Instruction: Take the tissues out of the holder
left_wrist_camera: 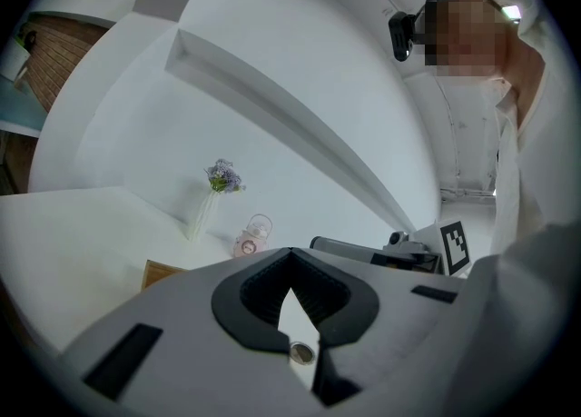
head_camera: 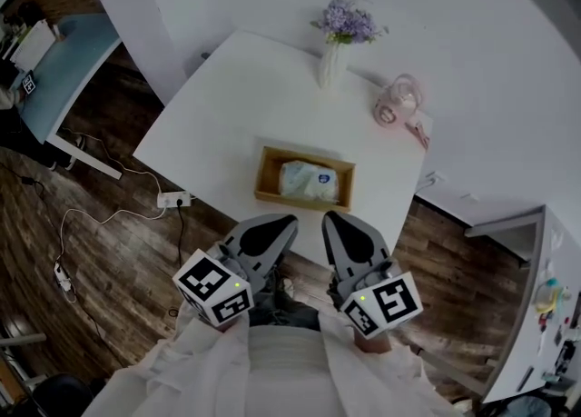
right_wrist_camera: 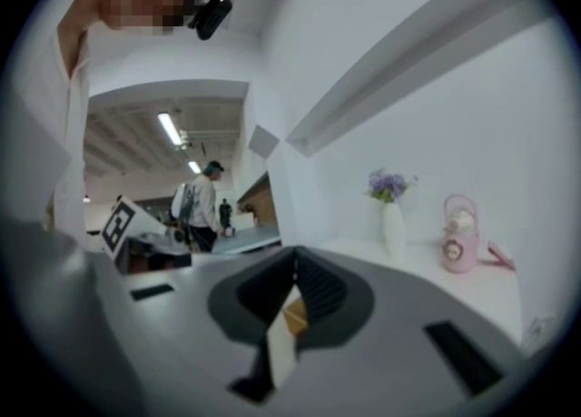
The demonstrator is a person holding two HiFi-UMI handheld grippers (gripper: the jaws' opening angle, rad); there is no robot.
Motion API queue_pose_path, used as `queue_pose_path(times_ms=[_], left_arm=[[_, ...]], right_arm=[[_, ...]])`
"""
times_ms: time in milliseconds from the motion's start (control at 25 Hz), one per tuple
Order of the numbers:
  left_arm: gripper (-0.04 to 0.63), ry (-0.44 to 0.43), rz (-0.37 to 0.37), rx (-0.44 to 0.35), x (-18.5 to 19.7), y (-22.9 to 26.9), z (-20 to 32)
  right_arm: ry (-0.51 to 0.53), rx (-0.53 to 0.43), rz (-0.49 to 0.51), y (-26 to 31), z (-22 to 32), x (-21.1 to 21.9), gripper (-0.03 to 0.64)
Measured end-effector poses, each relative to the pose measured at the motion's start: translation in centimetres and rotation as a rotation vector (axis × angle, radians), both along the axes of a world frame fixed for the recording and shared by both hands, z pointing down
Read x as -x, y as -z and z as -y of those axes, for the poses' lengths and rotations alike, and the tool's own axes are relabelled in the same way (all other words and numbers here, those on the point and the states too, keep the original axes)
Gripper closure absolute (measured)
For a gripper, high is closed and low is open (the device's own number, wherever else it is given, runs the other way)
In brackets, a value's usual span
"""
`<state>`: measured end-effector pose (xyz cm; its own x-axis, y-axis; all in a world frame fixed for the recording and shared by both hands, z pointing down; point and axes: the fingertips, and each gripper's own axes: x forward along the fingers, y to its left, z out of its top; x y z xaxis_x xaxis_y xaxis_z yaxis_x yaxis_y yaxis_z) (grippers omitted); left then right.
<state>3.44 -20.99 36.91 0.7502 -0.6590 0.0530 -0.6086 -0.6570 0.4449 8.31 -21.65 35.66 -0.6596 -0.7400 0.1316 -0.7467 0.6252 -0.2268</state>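
Tissues (head_camera: 309, 179) in holder (head_camera: 269, 173) on table (head_camera: 218, 120)

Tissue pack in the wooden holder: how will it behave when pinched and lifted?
The tissue pack looks soft and crumpled, so it will probably squash and sag under a pinch. Its wrap looks glossy, perhaps slippery. It fills only part of the open wooden holder, so it should lift out freely, likely light.

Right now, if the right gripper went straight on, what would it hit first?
Probably the wooden tissue holder: the right gripper points at its near wall, though depth is unclear.
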Motion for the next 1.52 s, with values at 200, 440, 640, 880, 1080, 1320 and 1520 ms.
queue_pose_path(times_ms=[200,440,640,880,1080,1320,1520], left_arm=[[0.578,-0.010,-0.012,0.037,0.7,-0.8,2.1],[0.578,-0.023,-0.052,0.090,0.5,-2.3,3.5],[0.578,-0.038,-0.056,0.093,0.4,-2.8,4.4],[0.578,-0.031,-0.064,0.109,0.8,-3.5,5.3],[0.578,-0.022,-0.068,0.129,0.7,-4.6,5.8],[0.578,-0.015,-0.084,0.165,1.1,-5.7,5.6],[0.578,0.007,-0.112,0.193,1.5,-6.5,5.9]], right_arm=[[-0.012,0.032,0.016,-0.4,2.2,0.4,0.606],[-0.001,0.075,-0.042,-2.2,3.9,0.6,0.606],[0.025,0.099,-0.112,-3.6,5.1,0.7,0.606],[0.028,0.126,-0.164,-4.7,6.3,0.5,0.606],[0.042,0.134,-0.210,-5.4,7.5,0.3,0.604],[0.104,0.157,-0.296,-7.0,7.8,1.7,0.603],[0.115,0.175,-0.322,-8.0,8.1,2.6,0.583]])
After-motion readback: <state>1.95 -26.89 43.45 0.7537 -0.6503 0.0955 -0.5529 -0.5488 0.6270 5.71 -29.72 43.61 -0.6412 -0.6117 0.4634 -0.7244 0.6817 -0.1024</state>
